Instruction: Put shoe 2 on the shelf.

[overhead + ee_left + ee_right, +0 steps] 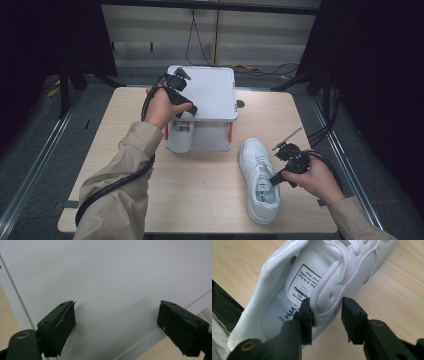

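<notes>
**White sneaker: grip at the collar not closed, placement outstanding**

White is the colour of both items in hand. The white lace-up leather sneaker (260,180) lies on its sole at about 4 o'clock on the light wooden table (200,200), toe towards 12 o'clock. The low white-topped shoe rack with orange fittings (212,92) stands at 12 o'clock on the table, well apart from the sneaker.

Status, as we read it:

1. A second pale shoe (181,132) sits in the rack's lower bay, at the 7 o'clock corner of the rack. We judge that half of the pair as stowed.
2. The right gripper (325,306) is at the sneaker's 3 o'clock side. Its jaws stand narrow and straddle the padded collar wall: one jaw is inside the opening against the lining, while the outer jaw stands just clear of the leather. We judge the grip as set up but not clamped.
3. The left gripper (117,312) is over the rack's white top panel near its 9 o'clock edge, with jaws wide and nothing between them. Whether they touch the panel we cannot tell.

Remaining work, in our judgement: close on the collar, lift the sneaker, carry it towards 11 o'clock and seat it in the rack beside its mate.
</notes>
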The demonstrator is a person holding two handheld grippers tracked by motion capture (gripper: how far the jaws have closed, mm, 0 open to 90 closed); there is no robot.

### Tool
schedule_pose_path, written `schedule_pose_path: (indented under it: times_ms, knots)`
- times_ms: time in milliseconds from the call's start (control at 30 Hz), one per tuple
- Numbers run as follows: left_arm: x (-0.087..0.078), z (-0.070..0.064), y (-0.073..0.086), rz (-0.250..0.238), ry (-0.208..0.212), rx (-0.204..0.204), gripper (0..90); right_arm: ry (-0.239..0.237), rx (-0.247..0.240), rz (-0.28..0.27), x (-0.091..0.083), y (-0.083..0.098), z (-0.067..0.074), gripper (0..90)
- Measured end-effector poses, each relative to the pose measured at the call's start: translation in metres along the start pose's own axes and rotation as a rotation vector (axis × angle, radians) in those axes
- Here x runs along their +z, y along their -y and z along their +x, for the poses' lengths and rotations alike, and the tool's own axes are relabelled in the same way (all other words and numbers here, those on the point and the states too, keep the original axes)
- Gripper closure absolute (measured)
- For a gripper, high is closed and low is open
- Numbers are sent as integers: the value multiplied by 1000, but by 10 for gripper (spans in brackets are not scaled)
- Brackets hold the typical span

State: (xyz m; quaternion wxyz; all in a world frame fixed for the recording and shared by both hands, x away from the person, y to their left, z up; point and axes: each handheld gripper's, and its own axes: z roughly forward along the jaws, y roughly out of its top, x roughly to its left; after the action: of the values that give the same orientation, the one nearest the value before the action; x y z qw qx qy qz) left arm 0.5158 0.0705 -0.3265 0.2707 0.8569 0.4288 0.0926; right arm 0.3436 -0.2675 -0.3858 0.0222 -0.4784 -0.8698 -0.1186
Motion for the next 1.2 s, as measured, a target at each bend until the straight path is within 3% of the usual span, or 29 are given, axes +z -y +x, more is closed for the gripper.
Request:
schedule_pose_path:
  times_ms: [133, 267, 433, 633, 733, 967, 1100, 1133, 1200]
  knots:
    - [0, 0, 0, 1, 0, 0, 144, 45, 22, 6, -4, 1, 7, 814]
    - [0, 0, -1, 8, -1, 2, 144, 107, 7, -34, -8, 1, 7, 848]
    - [1, -1, -2, 9, -3, -6, 141, 96, -26, -80, -20, -4, 18, 863]
    - [1, -1, -1, -1, -2, -3, 140, 32, -12, -150, -31, -22, 33, 868]
    - [1, -1, 0, -2, -1, 1, 140, 26, -7, -173, -33, -30, 38, 868]
    - [1, -1, 0, -8, -1, 0, 140, 51, 40, -208, -18, -62, 43, 866]
    - [1, -1, 0, -13, -3, -5, 141, 26, 84, -242, -3, -75, 38, 864]
    - [1, -1, 0, -12, -5, -7, 145, 1, 87, -239, 1, -77, 38, 862]
    - [1, -1, 0, -15, -6, -7, 145, -1, 76, -243, 5, -78, 43, 855]
